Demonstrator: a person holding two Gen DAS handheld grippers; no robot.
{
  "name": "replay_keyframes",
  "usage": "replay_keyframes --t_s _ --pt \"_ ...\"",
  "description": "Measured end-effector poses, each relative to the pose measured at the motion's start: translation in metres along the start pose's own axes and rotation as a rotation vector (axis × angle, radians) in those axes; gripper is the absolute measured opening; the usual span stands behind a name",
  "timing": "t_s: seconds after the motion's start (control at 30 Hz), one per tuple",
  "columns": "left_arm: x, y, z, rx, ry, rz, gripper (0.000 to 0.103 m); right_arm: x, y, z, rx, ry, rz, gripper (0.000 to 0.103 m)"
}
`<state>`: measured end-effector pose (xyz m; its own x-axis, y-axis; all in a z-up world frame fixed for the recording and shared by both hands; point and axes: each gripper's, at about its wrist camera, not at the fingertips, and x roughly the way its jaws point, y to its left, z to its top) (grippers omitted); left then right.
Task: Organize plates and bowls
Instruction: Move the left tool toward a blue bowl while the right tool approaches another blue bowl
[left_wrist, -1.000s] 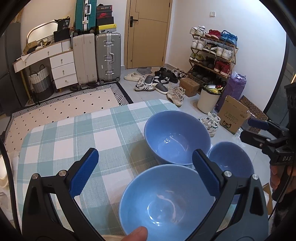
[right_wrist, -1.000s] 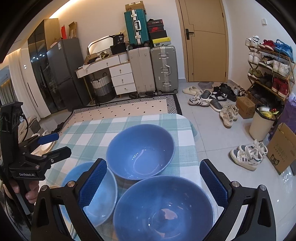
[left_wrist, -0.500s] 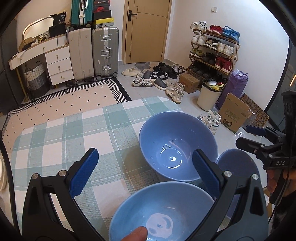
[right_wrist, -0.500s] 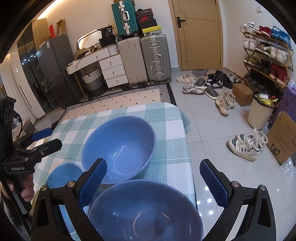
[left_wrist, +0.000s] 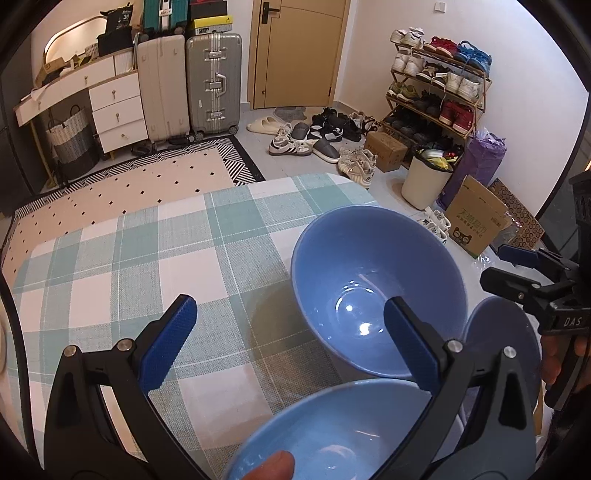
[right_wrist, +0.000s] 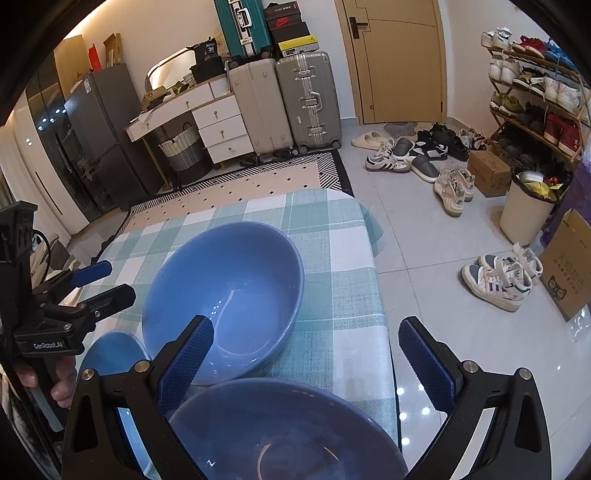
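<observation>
Three blue bowls stand on a green-and-white checked tablecloth (left_wrist: 122, 258). The far large bowl (left_wrist: 376, 295) shows in both views, also in the right wrist view (right_wrist: 225, 291). A second bowl (left_wrist: 332, 435) lies below my left gripper (left_wrist: 291, 343), which is open above it. A third bowl (right_wrist: 280, 432) lies below my right gripper (right_wrist: 306, 354), also open and empty. The right gripper shows in the left wrist view (left_wrist: 524, 273), and the left gripper shows in the right wrist view (right_wrist: 92, 280). A thumb tip (left_wrist: 273, 465) shows at the bottom edge.
The table's right edge (right_wrist: 380, 280) drops to a tiled floor with shoes (right_wrist: 498, 273), a white bin (right_wrist: 524, 210) and a cardboard box (right_wrist: 569, 254). Suitcases (left_wrist: 192, 85), drawers and a door stand at the back wall.
Both grippers have pulled back and tilted, so the near bowls sit lower in each view and the far bowl looks closer. Both grippers stay open.
</observation>
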<state>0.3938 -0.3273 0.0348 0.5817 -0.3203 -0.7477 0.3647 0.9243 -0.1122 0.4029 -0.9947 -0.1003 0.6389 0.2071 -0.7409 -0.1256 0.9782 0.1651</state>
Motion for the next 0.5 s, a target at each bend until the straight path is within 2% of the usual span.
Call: replay_keyframes --t_s 0.07,0.23,0.4,0.43,0.5 --pt "0.008 0.005 -0.001 -0.005 0.012 0.006 0.101 0.003 0.001 0.002 -0.001 0.008 0.003 0.102" --pt "0.022 0.017 -0.001 -0.053 0.052 -0.035 0.101 0.015 0.006 0.002 -0.017 0.037 0.009 0.102" --pt "0.033 0.018 0.001 -0.051 0.075 -0.033 0.101 0.025 0.007 0.003 -0.017 0.054 0.025 0.101" --pt "0.035 0.016 0.002 -0.044 0.079 -0.028 0.101 0.028 0.007 0.004 -0.013 0.058 0.032 0.100" --pt "0.038 0.013 0.003 -0.030 0.091 -0.004 0.101 0.031 0.006 0.005 -0.009 0.066 0.040 0.089"
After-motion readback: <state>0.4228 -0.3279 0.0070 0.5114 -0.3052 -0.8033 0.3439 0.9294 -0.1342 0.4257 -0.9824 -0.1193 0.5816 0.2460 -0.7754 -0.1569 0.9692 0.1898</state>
